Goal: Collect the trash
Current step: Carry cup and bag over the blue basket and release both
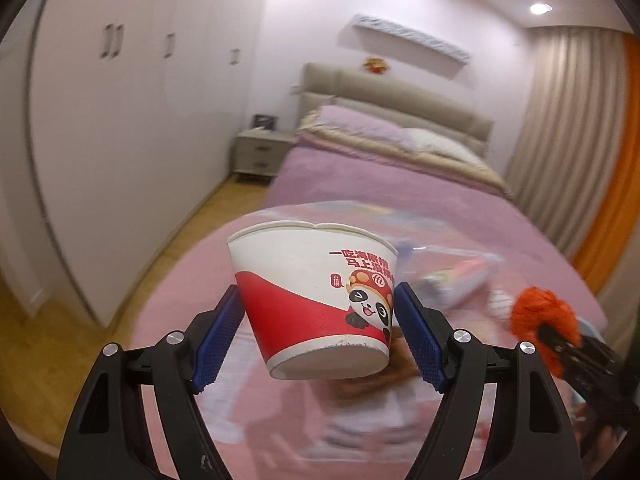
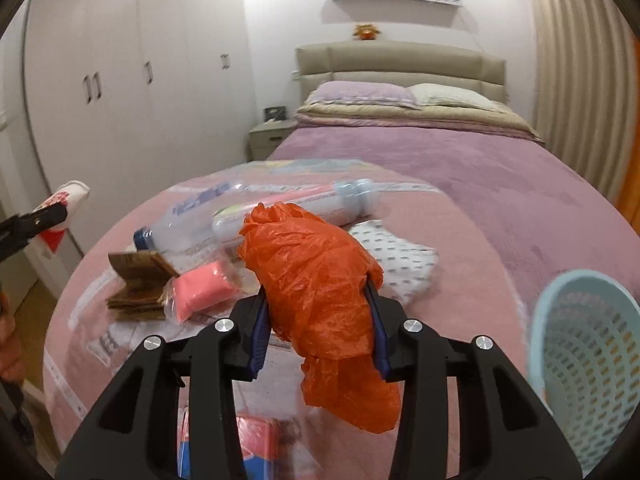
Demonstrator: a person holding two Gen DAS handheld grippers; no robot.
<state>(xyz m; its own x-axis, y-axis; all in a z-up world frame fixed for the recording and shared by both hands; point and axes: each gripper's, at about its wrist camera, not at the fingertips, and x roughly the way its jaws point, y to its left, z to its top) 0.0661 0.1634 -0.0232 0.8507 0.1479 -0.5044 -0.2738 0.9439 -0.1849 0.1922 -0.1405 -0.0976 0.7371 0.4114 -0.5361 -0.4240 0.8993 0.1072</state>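
My left gripper grasps the red-and-white paper cup at centre frame, lifted above the pink bed cover. My right gripper is clenched on a crumpled orange plastic bag — bottles and cardboard lie behind it, a pale blue basket at lower right.

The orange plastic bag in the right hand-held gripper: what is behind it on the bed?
Behind the orange plastic bag lie two clear plastic bottles, partly covered by it, and a white patterned packet. What is inside the crumpled bag cannot be seen.
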